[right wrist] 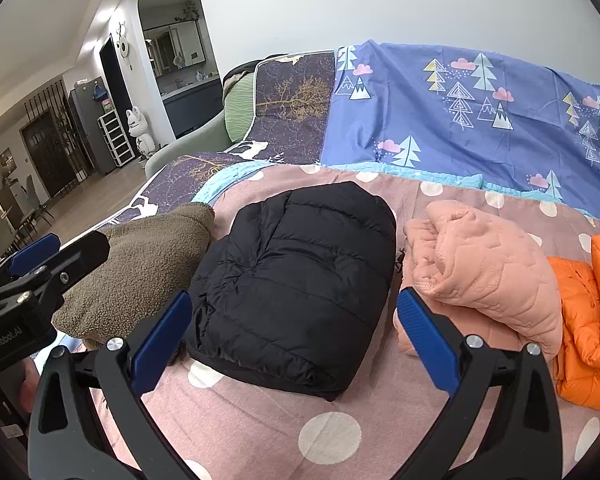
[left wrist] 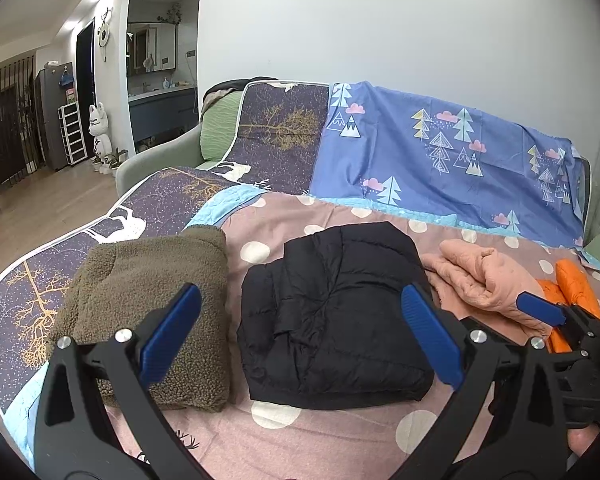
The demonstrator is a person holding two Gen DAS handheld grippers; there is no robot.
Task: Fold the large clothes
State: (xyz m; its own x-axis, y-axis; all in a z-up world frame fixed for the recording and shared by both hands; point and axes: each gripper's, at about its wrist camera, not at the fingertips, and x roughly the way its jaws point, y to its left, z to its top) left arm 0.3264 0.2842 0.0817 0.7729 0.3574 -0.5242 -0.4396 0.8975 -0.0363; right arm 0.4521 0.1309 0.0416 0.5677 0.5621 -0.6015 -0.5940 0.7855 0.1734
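A folded black puffer jacket lies on the pink dotted bedspread; it also shows in the right wrist view. A folded olive fleece lies to its left, also seen in the right wrist view. A crumpled peach quilted garment and an orange puffer jacket lie to the right. My left gripper is open and empty, hovering before the black jacket. My right gripper is open and empty, just in front of the black jacket.
A blue tree-print sheet and a dark tree-print blanket drape the sofa back. A green sofa arm stands at the left. Beyond it lies wooden floor with a white figurine and shelves.
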